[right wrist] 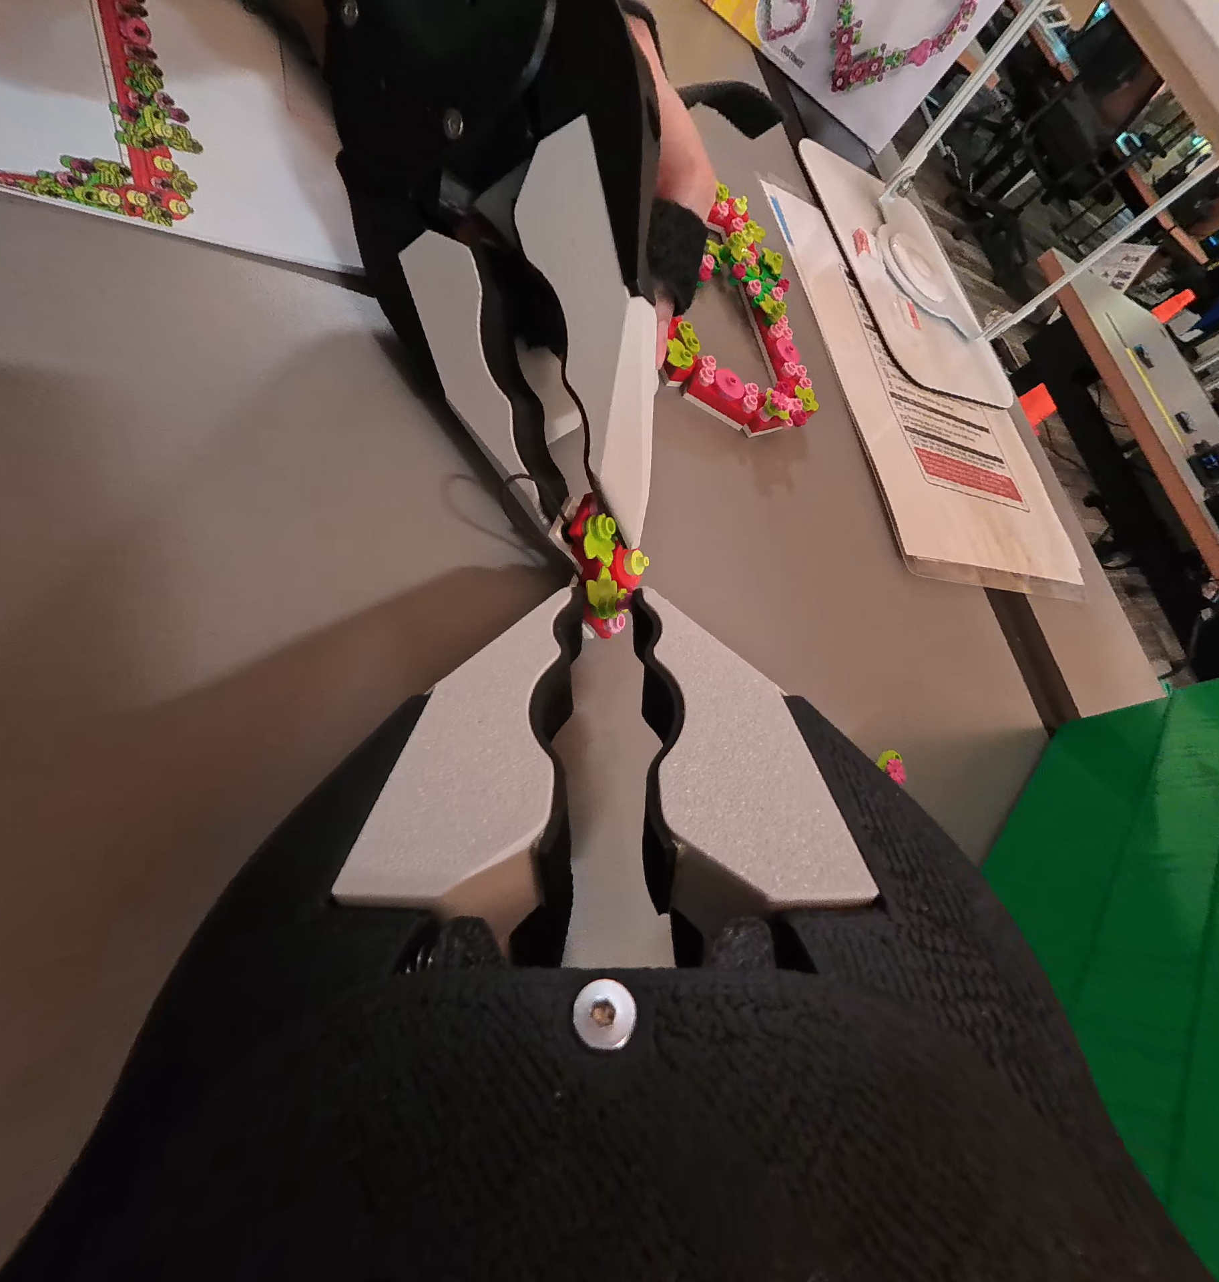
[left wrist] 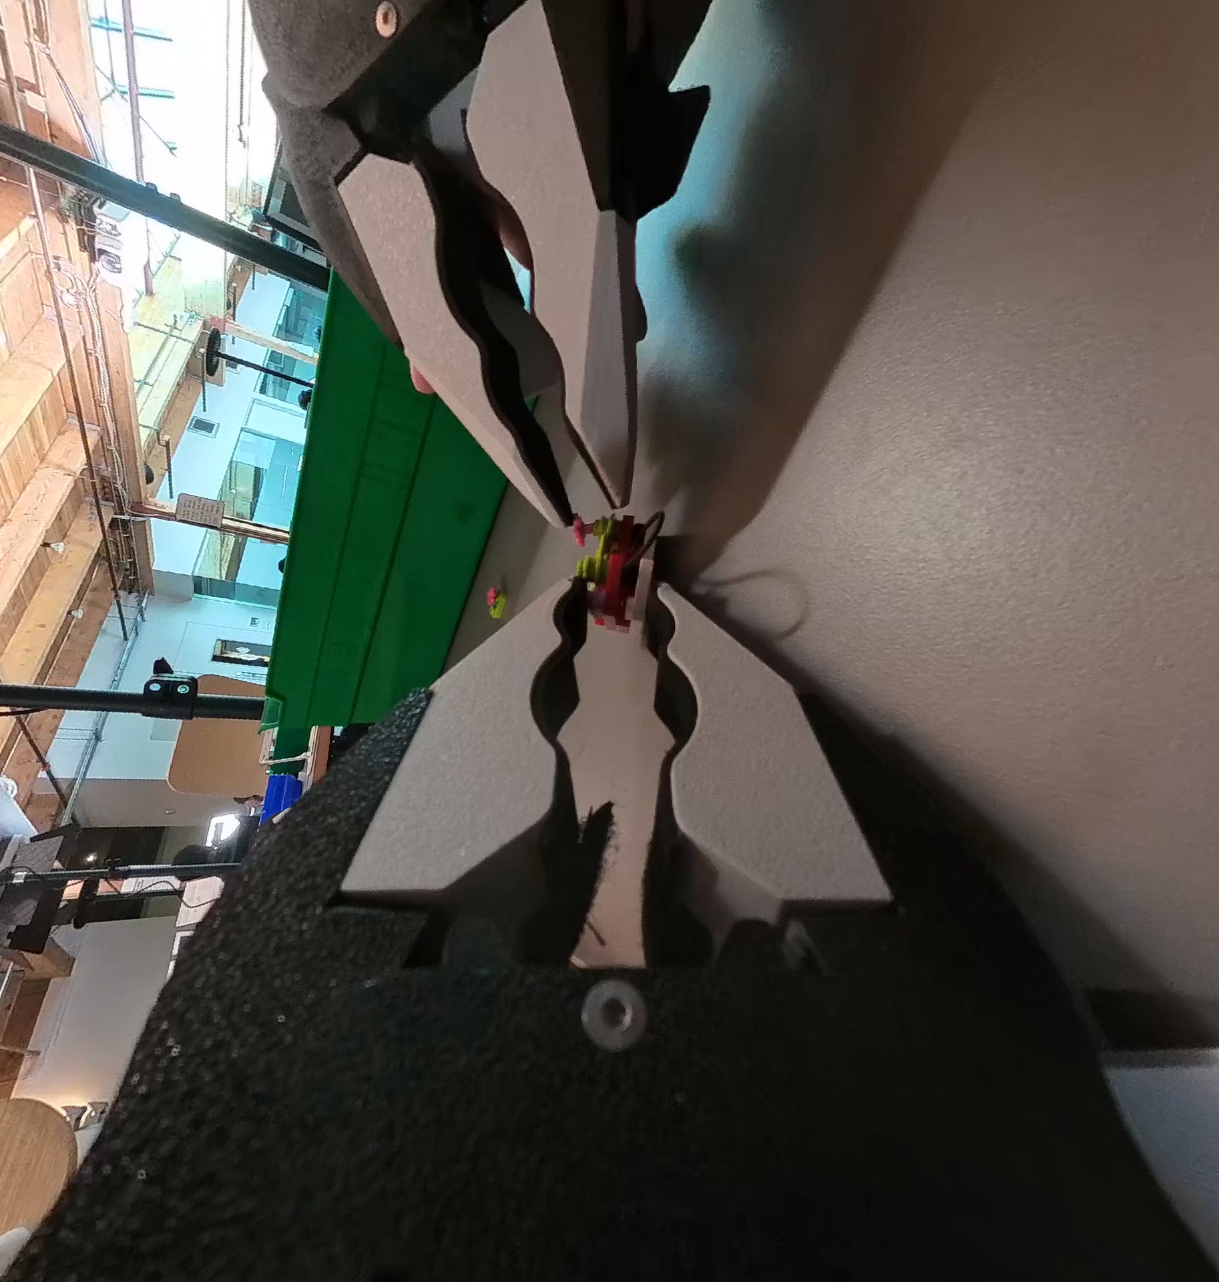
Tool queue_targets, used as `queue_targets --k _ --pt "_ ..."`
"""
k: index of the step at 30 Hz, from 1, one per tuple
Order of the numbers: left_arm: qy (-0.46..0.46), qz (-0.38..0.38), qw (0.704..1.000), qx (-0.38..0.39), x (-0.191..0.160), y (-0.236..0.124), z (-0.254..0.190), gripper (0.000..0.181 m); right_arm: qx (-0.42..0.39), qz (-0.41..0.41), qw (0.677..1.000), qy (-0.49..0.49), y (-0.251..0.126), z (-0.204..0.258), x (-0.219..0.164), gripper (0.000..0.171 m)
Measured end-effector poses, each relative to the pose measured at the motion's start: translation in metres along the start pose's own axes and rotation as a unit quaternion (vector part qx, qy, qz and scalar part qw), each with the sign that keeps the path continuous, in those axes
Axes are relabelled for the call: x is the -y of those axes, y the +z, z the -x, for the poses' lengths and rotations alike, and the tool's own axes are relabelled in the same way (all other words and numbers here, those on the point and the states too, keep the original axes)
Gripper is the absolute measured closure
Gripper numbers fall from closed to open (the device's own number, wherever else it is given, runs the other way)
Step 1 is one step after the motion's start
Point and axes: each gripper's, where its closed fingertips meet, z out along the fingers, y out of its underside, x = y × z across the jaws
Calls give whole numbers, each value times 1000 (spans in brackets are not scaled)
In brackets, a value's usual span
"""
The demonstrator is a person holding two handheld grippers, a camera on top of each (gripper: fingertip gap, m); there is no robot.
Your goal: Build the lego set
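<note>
Holding a small red flower piece [left wrist: 614, 576] up off the table [left wrist: 939, 416], the left gripper [left wrist: 617, 590] pinches its end. The right gripper [left wrist: 588, 515] seems to pinch a tiny pink flower [left wrist: 579, 531] against it. Next, press gently. The big heart [right wrist: 745, 312] waits nearby.

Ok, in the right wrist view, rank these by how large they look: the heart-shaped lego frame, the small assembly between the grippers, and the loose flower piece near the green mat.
1. Heart-shaped lego frame, though farther off.
2. Small assembly.
3. Loose flower piece, partly hidden.
</note>
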Motion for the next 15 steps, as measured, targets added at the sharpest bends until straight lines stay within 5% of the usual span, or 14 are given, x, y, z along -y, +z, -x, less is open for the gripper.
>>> queue_targets --k 15 --pt "-56 -4 998 4 -1 -1 7 166 -36 -8 998 -44 0 -1 4 147"
